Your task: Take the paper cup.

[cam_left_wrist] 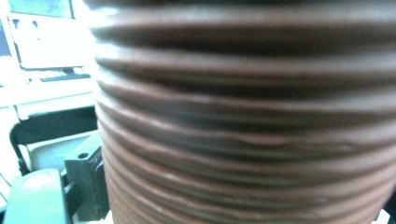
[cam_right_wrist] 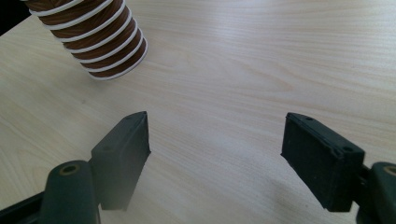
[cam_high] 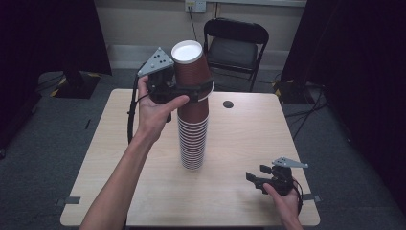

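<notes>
Left gripper (cam_high: 201, 91) clamps the top brown paper cup (cam_high: 191, 67), upside down and tilted, above the stack of cups (cam_high: 193, 139) standing mid-table (cam_high: 249, 143). Right gripper (cam_high: 256, 173) rests with jaws spread wide, holding nothing, well right of the stack.

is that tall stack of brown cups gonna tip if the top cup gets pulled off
Probably tippy: the stack of brown cups is tall on a narrow base. The top cup, clamped by the left gripper, already leans. Likely light paper, so jaws may dent it.
</notes>
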{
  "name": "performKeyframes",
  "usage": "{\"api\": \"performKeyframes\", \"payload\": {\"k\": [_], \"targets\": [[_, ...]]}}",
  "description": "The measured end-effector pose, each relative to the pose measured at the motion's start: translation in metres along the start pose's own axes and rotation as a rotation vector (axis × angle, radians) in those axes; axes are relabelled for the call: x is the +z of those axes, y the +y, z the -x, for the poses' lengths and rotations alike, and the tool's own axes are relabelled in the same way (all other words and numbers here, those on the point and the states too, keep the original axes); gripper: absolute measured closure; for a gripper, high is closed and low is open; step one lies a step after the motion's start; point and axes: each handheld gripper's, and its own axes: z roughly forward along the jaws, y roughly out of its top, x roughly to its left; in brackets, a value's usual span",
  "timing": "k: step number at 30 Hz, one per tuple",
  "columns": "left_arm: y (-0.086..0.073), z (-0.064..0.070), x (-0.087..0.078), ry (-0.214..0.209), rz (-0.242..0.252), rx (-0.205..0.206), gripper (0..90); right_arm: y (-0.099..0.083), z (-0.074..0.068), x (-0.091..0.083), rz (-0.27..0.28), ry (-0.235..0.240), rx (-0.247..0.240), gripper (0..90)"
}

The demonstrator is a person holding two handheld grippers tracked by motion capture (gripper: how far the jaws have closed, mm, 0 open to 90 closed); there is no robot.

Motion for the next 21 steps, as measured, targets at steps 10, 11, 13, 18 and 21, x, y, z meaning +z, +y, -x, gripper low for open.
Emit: {"api": "performKeyframes", "payload": {"k": [10, 11, 13, 18, 21], "targets": [[0.024, 0.001, -0.006, 0.011, 0.068, 0.011, 12.3, 0.000, 0.000, 0.001, -0.004, 0.004, -0.002, 23.2], [0.026, 0.001, -0.007, 0.013, 0.069, 0.015, 12.3, 0.000, 0.000, 0.001, -0.003, 0.004, -0.002, 23.2], [0.029, 0.001, -0.008, 0.012, 0.081, 0.017, 12.3, 0.000, 0.000, 0.001, -0.001, 0.006, -0.002, 23.2], [0.033, 0.000, -0.013, 0.009, 0.091, 0.010, 12.3, 0.000, 0.000, 0.000, -0.001, 0.007, -0.002, 23.2], [0.032, -0.002, -0.016, 0.015, 0.093, 0.004, 12.4, 0.000, 0.000, 0.000, -0.001, 0.007, -0.002, 23.2]]}}
